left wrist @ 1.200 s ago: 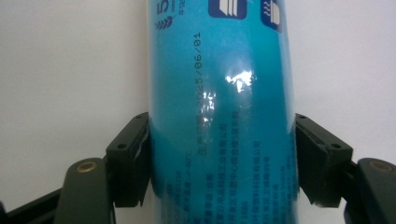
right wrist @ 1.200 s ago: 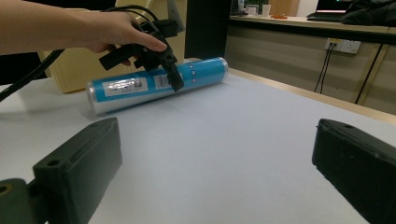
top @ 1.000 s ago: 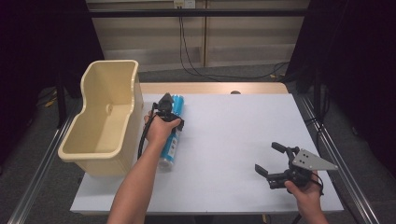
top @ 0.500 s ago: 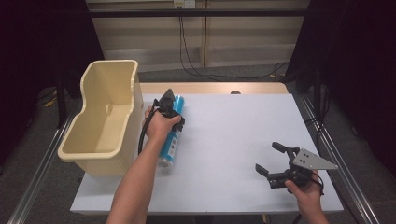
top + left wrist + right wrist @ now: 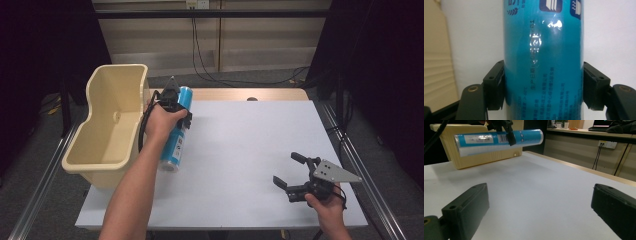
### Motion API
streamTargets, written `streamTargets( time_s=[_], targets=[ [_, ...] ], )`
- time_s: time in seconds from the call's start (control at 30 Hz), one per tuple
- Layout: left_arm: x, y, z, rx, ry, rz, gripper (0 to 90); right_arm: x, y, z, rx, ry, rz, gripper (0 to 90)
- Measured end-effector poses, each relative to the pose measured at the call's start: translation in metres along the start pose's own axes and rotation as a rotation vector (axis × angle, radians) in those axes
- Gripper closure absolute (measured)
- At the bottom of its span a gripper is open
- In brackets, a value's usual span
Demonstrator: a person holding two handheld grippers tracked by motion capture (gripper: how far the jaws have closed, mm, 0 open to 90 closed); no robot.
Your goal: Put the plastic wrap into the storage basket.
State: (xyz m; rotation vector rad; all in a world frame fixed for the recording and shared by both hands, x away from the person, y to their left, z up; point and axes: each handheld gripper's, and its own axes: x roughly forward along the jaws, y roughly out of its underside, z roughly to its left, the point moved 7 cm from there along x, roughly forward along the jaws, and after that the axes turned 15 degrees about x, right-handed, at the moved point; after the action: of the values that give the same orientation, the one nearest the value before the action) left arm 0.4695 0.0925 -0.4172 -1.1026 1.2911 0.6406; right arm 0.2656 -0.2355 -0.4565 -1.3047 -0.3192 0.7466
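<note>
A long blue cylindrical plastic-wrapped roll (image 5: 177, 131) is pinched mid-body by the left tool (image 5: 172, 102), held clear of the white worktop (image 5: 250, 150) beside the cream plastic bin (image 5: 107, 125) at nine o'clock. The right tool (image 5: 300, 175) is held spread, idle, at five o'clock. A transfer appears underway; lowering into the bin is probably next.

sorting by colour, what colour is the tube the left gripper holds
Blue-teal, with a clear end; the tube shows best in the left gripper view, clamped by the left gripper.

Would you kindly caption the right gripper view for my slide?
Open right gripper low over the white table; beyond, a blue tube held aloft before a cream bin.
</note>
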Motion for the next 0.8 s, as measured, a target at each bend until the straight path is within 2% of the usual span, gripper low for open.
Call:
streamTargets(
  time_s=[0.03,0.2,0.23,0.27,0.43,0.63,0.8],
  targets=[
    [-0.01,0.0,0.002,-0.005,-0.001,-0.005,32.2,0.0,0.0,0.0,0.0,-0.001,0.002,1.3],
    [-0.034,0.001,0.005,-0.011,0.009,-0.001,32.2,0.0,0.0,0.001,-0.002,-0.002,0.0,1.3],
    [-0.034,0.001,0.005,-0.011,0.009,-0.001,32.3,0.0,0.0,0.001,-0.002,-0.002,0.0,1.3],
    [-0.042,0.001,0.005,-0.008,0.007,-0.005,32.2,0.0,0.0,0.0,-0.002,-0.001,0.0,1.3],
    [-0.057,0.005,0.006,0.001,0.017,-0.02,32.2,0.001,0.0,0.001,-0.001,-0.002,0.001,1.3],
    [-0.082,0.011,0.014,-0.002,0.012,-0.011,32.2,0.002,0.001,0.002,-0.003,-0.003,0.003,1.3],
    [-0.095,0.015,0.019,0.001,-0.002,-0.02,32.2,0.001,0.001,0.002,0.002,-0.002,0.003,1.3]
  ],
)
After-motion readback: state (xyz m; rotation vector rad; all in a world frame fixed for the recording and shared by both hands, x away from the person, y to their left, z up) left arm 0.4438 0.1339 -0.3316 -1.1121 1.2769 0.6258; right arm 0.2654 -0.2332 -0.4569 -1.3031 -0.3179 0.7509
